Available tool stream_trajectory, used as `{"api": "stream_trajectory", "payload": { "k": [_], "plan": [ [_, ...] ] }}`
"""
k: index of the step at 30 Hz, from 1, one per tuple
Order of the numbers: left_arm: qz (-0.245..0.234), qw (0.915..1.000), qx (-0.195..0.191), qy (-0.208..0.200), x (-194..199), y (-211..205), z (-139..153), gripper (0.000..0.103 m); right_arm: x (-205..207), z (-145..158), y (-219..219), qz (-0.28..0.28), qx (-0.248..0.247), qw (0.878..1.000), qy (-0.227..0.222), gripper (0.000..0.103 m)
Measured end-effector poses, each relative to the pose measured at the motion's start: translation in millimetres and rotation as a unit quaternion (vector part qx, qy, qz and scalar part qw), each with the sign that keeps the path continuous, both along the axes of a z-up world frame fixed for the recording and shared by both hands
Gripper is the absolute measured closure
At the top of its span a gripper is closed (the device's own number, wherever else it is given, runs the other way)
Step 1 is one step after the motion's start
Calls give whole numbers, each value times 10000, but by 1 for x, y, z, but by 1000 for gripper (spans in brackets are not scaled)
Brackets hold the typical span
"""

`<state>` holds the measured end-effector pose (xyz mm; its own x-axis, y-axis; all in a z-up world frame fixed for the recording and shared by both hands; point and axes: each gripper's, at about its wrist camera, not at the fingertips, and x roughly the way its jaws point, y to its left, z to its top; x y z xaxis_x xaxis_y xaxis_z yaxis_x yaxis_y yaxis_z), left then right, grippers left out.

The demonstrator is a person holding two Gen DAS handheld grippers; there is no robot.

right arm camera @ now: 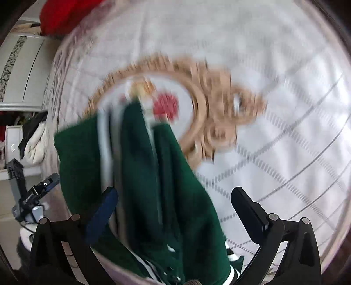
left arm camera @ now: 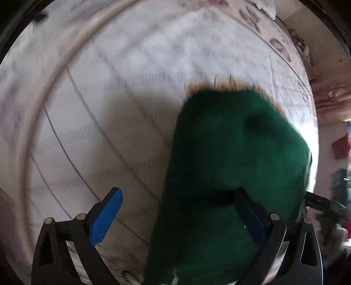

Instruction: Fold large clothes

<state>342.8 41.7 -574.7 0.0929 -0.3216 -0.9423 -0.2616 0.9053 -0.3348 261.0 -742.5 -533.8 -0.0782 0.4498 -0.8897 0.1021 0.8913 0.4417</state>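
A dark green garment (left arm camera: pixel 230 153) with white stripes lies bunched on a white quilted bedcover (left arm camera: pixel 109 109). In the left wrist view, the left gripper (left arm camera: pixel 177 190) hangs over the garment's near end with its jaws wide apart. Its right finger (left arm camera: pixel 250 212) is against the green cloth and its blue left pad (left arm camera: pixel 106 217) is over bare cover. In the right wrist view, the right gripper (right arm camera: pixel 174 189) stands open above the garment (right arm camera: pixel 142 175). The cloth lies between the fingers, close to the left finger (right arm camera: pixel 103 210), and neither pad presses it. Both views are motion-blurred.
The bedcover (right arm camera: pixel 274 153) carries a tan embroidered ring (right arm camera: pixel 197 98) with a red flower (right arm camera: pixel 165 105) beyond the garment. Red fabric (right arm camera: pixel 65 15) lies at the far left corner. A pale cabinet (right arm camera: pixel 19 65) and hanging cloths (right arm camera: pixel 37 142) stand beside the bed's left edge.
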Motion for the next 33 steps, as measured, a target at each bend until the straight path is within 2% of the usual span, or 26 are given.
{"api": "stream_trajectory", "payload": {
  "k": [3,6,9,12,13,14,15,16,19,22,26,29,33],
  "plan": [
    [177,9960,-855,169,-16,-4,-19,0,-11,-41,5,0,924,9946,461,0],
    [144,9915,-1281,160,-16,-9,-26,0,-12,-67,11,-126,1599,9844,716,0],
    [-16,9925,-1220,-82,-15,-17,-19,1,-10,-69,16,-50,2026,9765,729,0],
    [-192,9941,-991,-397,-15,-27,-3,2,-14,-69,31,243,1925,9795,549,0],
    [-275,9944,-897,-491,-14,-31,3,3,-14,-69,36,272,1871,9806,515,4],
    [-393,9946,-741,-619,-15,-38,12,4,-12,-69,42,242,1820,9818,496,13],
    [-479,9945,-612,-707,-15,-42,19,6,-12,-64,46,197,1856,9815,433,36],
    [-537,9941,-522,-785,-14,-44,27,6,-13,-59,47,144,1821,9824,379,44],
    [-510,9931,-521,-922,-11,-45,49,7,-14,-44,48,-54,1772,9839,220,58],
    [-547,9921,-517,-1007,-4,-50,60,9,-10,-29,44,-242,1877,9819,106,63],
    [-624,9902,-467,-1160,16,-55,80,9,10,-3,40,-322,1903,9812,-60,64],
    [-540,9897,-539,-1207,52,-58,85,9,41,20,32,-369,1904,9808,-198,65],
    [-562,9879,-564,-1332,125,-70,86,9,93,46,18,-441,1787,9823,-342,65]
  ]
}}
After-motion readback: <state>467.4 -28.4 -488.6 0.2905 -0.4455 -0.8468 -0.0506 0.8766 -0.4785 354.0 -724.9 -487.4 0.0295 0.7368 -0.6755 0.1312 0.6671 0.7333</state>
